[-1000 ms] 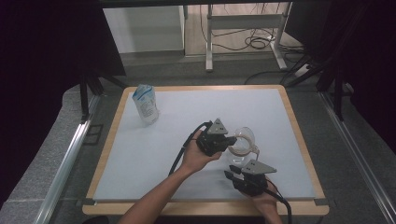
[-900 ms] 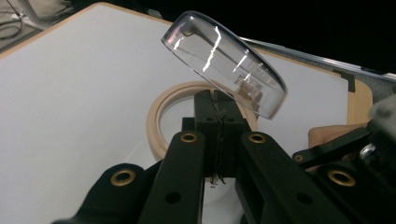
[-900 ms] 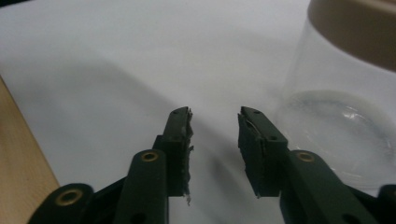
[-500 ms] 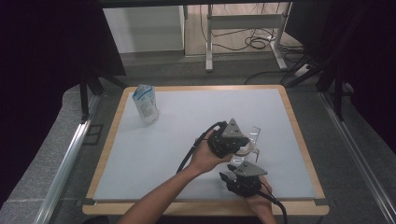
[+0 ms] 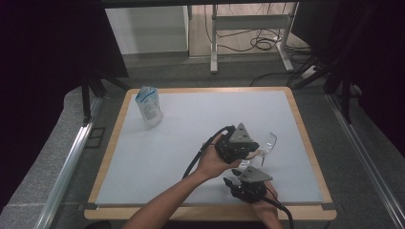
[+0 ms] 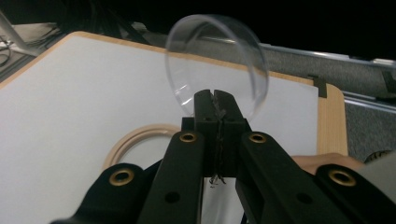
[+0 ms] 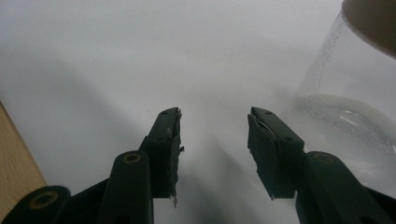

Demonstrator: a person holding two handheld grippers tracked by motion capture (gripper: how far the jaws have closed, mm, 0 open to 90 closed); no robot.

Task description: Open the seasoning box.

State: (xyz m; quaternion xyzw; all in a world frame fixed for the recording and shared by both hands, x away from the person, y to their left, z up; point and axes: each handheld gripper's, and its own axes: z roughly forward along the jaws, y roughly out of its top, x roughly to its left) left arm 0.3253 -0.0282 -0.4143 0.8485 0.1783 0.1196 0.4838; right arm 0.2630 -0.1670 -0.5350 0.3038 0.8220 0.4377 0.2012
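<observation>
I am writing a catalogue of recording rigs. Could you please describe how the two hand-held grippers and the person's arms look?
Both are black. The left hand-held gripper and the right hand-held gripper each carry a grey three-cornered plate on top and trail a black cable. Their jaw arms have brass-coloured rivets, and the pads look frayed at the edges. The forearms are bare: no sleeves.

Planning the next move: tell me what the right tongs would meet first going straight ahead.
Probably only the bare white table top; the right tongs stand open, and the clear jar sits off to their right, though depth is unclear.
</observation>
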